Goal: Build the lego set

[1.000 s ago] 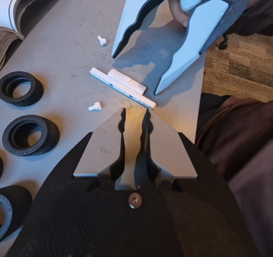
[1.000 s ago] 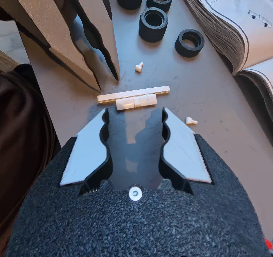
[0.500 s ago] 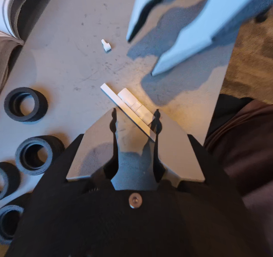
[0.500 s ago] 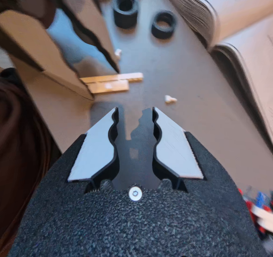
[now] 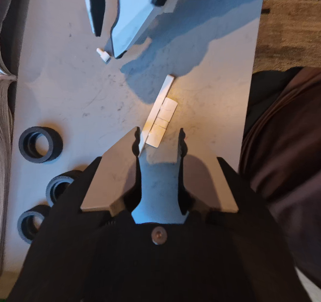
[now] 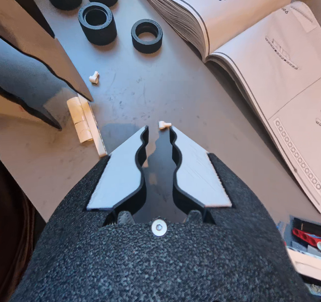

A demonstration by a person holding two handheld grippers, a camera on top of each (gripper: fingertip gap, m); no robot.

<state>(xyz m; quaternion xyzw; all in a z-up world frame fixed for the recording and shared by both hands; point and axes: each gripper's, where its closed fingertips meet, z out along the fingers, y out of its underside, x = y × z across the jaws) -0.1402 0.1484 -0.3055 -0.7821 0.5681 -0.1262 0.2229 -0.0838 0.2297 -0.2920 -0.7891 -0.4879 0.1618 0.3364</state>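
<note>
Gripper work is split here: the right gripper (image 6: 159, 128) hovers low over the table (image 6: 182, 102) with its jaws a little apart and empty, and a small white pin (image 6: 164, 125) lies just off its tips at about 12 o'clock, near the right-hand finger. The left gripper (image 5: 159, 132) is also parted and holds nothing; the near end of the white beam assembly (image 5: 160, 118), a long beam with shorter white pieces alongside, lies flat between its tips, close against the left finger, and runs away toward 1 o'clock. In the right wrist view that assembly sits at 9 o'clock. My worry is the pin: it is tiny and round, so a closing finger could nudge it and send it rolling or squirting out. The beam lies close to the table's edge at 3 o'clock in the left view, so an off-centre squeeze might pivot it toward that edge. Both grippers tilt steeply down at the table, facing each other. A second pin (image 6: 93, 79), black tyres (image 6: 146, 35) and an open instruction booklet (image 6: 251, 38) lie farther off.
</note>
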